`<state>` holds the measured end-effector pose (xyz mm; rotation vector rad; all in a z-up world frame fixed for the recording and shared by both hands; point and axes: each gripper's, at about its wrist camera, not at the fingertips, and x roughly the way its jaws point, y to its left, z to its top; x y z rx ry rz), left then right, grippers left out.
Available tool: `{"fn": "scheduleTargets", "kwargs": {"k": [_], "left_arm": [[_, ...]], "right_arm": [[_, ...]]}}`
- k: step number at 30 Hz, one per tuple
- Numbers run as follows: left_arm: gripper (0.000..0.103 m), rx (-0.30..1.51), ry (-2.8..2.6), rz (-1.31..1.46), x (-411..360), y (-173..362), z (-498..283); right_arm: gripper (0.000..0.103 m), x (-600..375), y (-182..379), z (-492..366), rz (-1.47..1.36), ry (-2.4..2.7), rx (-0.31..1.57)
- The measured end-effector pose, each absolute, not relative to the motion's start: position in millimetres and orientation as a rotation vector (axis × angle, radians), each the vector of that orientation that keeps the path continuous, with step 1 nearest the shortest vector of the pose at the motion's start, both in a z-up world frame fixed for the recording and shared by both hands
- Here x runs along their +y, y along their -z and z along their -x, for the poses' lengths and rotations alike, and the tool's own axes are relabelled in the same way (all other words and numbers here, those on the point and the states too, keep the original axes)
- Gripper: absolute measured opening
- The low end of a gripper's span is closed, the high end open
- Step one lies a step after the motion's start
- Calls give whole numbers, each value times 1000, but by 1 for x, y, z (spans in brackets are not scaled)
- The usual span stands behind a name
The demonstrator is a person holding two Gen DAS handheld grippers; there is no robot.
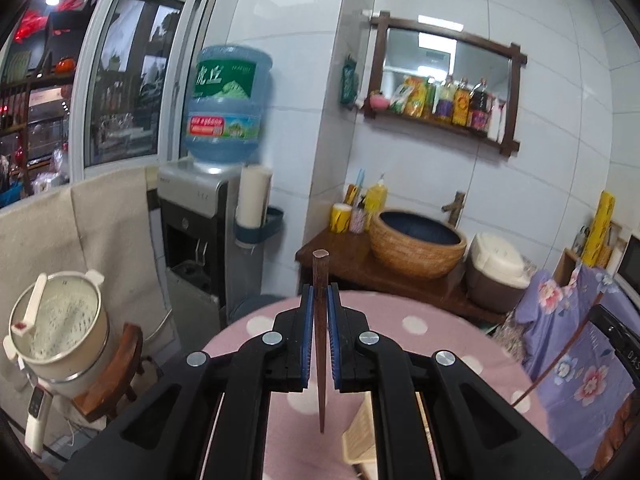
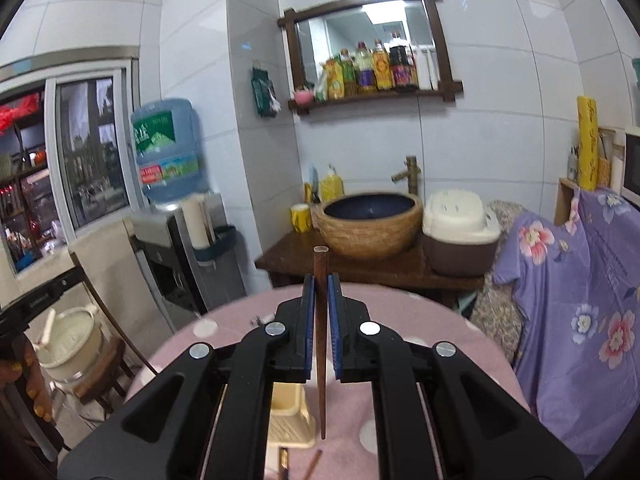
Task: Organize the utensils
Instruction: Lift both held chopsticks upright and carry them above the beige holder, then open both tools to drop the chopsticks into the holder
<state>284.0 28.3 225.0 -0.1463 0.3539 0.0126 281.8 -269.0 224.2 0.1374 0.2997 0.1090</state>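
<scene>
The left gripper [image 1: 320, 292] is seen from its own wrist camera with the jaws drawn narrow and clamped on a dark wooden chopstick [image 1: 320, 340]. The chopstick is held roughly upright between the blue pads [image 1: 306, 336]; its blunt end projects above the jaws and its thin end hangs free above the desk [image 1: 460, 344], which is covered by a pink cloth with white dots.

The right gripper [image 2: 321, 284] is in the same condition: jaws narrow, closed on a second chopstick [image 2: 321, 340], blunt end up, tapered tip down, clear of the pink cloth. In the left wrist view this second chopstick is also visible as a thin slanted line at the right edge, beside a black part of the other gripper.

A cream plastic utensil holder [image 2: 288, 416] is noted on the desk below the right gripper, just left of the hanging tip. Two more utensil ends [image 2: 314, 466] lie on the cloth at the lower edge of the right wrist view; their kind cannot be told.

Beyond the desk, a woven-sided basin [image 1: 418, 246], a rice cooker [image 2: 460, 232] and a water dispenser [image 1: 224, 120] are recorded against the tiled wall.
</scene>
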Motion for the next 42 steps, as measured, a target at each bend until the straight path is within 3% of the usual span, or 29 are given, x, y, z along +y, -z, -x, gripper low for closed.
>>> {"fn": "scheduleTargets", "kwargs": {"k": [4,9,20,24,33,34,35,36,37,38,39,40,42], "left_arm": [[8,294,48,184,19,-271,-278],[8,274,99,189,-5,-281,-281],[8,375,78,177,-32,-197,-326],[3,441,71,180,-32,-164,-334],[3,539,80,192,-28,-126,-347],[3,544,91,201,-26,-124,-345],[4,547,96,201,-26,-120,-343],[7,549,99,200,-25,-118,-341],[17,551,99,197,-24,-116,-339],[26,552,97,198,-22,-113,-335],[46,551,100,204,-20,-110,-332],[56,547,103,212,-19,-108,-328],[59,542,104,223,-14,-103,-320]], "right_arm": [[8,-253,-273,-279,-124,-148,217],[8,-230,-286,-288,-125,-182,193],[8,-212,-195,-332,-145,-177,352],[8,-213,-169,-341,-155,-178,406],[8,-214,-131,-359,-167,-195,487],[10,-214,-128,-358,-166,-190,484],[22,-215,-125,-357,-165,-183,482],[31,-217,-124,-355,-175,-184,475],[49,-219,-122,-354,-192,-184,464],[52,-221,-120,-351,-204,-180,453],[52,-221,-119,-348,-202,-175,446],[52,-220,-119,-345,-187,-169,440],[52,-217,-117,-337,-151,-158,424]]}}
